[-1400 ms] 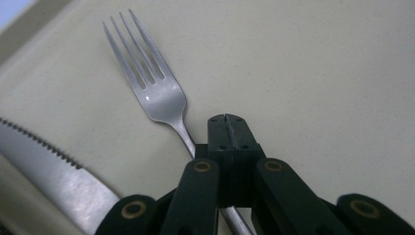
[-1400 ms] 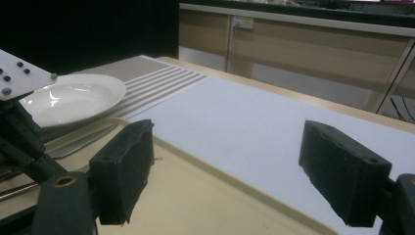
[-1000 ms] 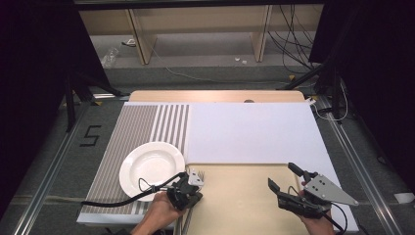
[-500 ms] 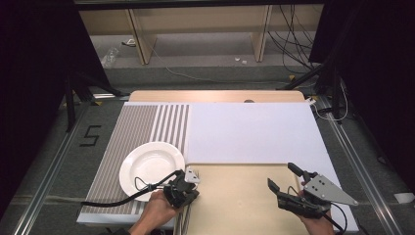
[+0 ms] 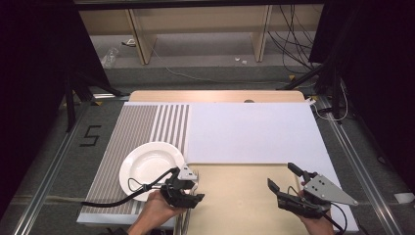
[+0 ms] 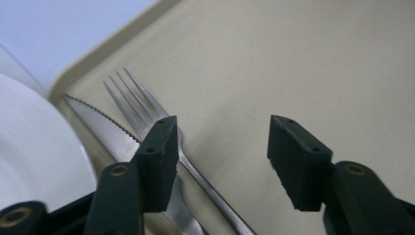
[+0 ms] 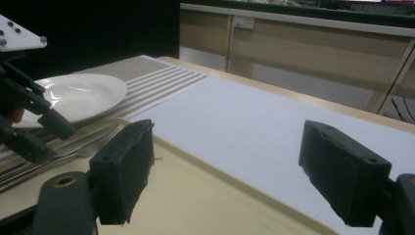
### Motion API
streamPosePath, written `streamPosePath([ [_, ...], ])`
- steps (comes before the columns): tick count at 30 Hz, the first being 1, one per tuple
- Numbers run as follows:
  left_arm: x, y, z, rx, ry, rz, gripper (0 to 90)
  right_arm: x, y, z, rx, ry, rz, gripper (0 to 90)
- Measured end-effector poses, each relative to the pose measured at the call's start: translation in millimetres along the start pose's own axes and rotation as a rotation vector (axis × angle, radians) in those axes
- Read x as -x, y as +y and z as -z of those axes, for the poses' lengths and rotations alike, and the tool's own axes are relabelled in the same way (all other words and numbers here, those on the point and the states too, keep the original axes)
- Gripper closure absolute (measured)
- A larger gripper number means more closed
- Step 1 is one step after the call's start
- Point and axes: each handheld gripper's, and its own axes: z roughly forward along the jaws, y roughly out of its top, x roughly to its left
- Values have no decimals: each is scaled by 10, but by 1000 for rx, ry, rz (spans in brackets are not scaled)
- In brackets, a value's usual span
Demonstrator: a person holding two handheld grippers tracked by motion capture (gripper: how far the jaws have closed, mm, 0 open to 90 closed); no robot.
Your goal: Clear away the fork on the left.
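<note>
Just now my left tongs [image 6: 220, 161] have been opening, w/ nothing pinched between the pads; my left hand [image 5: 159, 209] has barely shifted from where it sat a sec ago, and my right one hasn't budged. Below the left tongs lie the silver metal fork [image 6: 147, 115] and the silver serrated table knife [image 6: 105, 128], side by side and touching or nearly so, on the left end of the beige plastic tray [image 6: 303, 63]. One black pad [image 6: 157, 159] hangs over the fork's neck, the other pad over bare tray, so the fork isn't between them; can't tell if that pad touches the metal. Tines and knife tip point toward the tray's far corner. Knife is on the plate side, fork on the tray side. Just beside the knife, the round white ceramic plate [image 5: 149, 166] rests on the grey-and-white striped placemat [image 5: 142, 125], its rim right at the tray's edge. In the high view the left tongs [image 5: 188, 188] sit at the tray's near-left corner, black cable trailing off over the mat. My right tongs [image 5: 284, 177] hover over the tray's right part, well apart from the cutlery, spread wide & holding nothing; in the right gripper view [image 7: 225, 171] they look across the tray at the plate. Beyond the tray lies a plain white sheet [image 5: 254, 127] covering the light wooden table [image 5: 215, 96].
</note>
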Motion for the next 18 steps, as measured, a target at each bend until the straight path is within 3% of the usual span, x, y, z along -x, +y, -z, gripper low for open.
streamPosePath([
  [9, -61, 23, 192, 94, 39, 55, 296, 0, 0, 1, 1, 1, -1, 215],
  [13, -122, 23, 293, 144, 39, 78, 261, -1, -1, 2, 1, 1, -1, 215],
  [16, -176, 30, 373, 166, 53, 68, 239, 1, -2, 3, -3, 2, 0, 215],
  [18, -243, 17, 443, 198, 39, 97, 227, 4, -4, 2, -4, 2, 0, 215],
])
